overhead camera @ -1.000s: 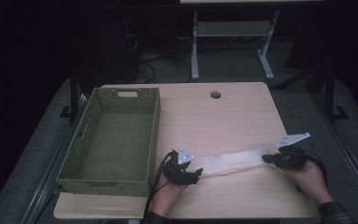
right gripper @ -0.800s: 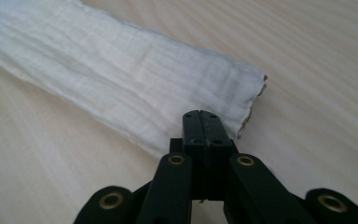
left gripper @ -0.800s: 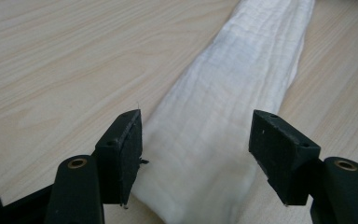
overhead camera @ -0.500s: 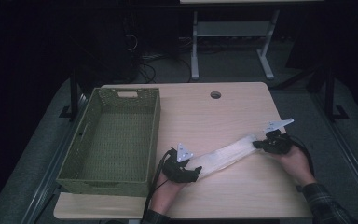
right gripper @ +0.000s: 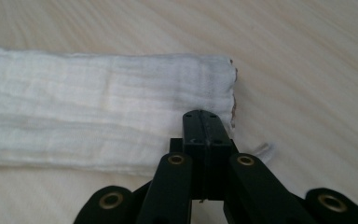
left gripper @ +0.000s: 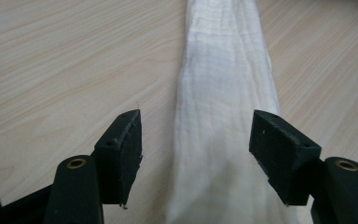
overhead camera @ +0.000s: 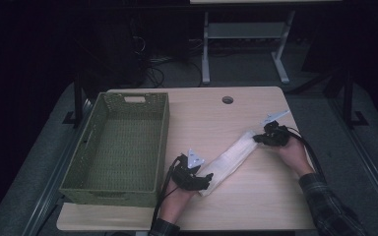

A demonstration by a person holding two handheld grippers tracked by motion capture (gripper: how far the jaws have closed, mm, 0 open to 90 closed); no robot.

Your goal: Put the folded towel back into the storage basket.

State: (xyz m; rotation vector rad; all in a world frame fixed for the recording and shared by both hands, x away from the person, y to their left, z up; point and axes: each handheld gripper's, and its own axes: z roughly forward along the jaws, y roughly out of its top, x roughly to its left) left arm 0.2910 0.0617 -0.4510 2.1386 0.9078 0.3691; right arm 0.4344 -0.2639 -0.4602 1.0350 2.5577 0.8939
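One green woven basket (overhead camera: 115,147) holding nothing, left claw (overhead camera: 203,181) apart astride white folded cloth (overhead camera: 231,158), right claw (overhead camera: 257,139) clamping its end.

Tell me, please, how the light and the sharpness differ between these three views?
High view: dim, the room behind almost black, the table lit, the basket soft in detail. Left gripper view: bright and even, the white cloth blurring toward the bottom edge. Right gripper view: bright, wood grain softer toward the top, cloth weave and jaws fairly sharp.
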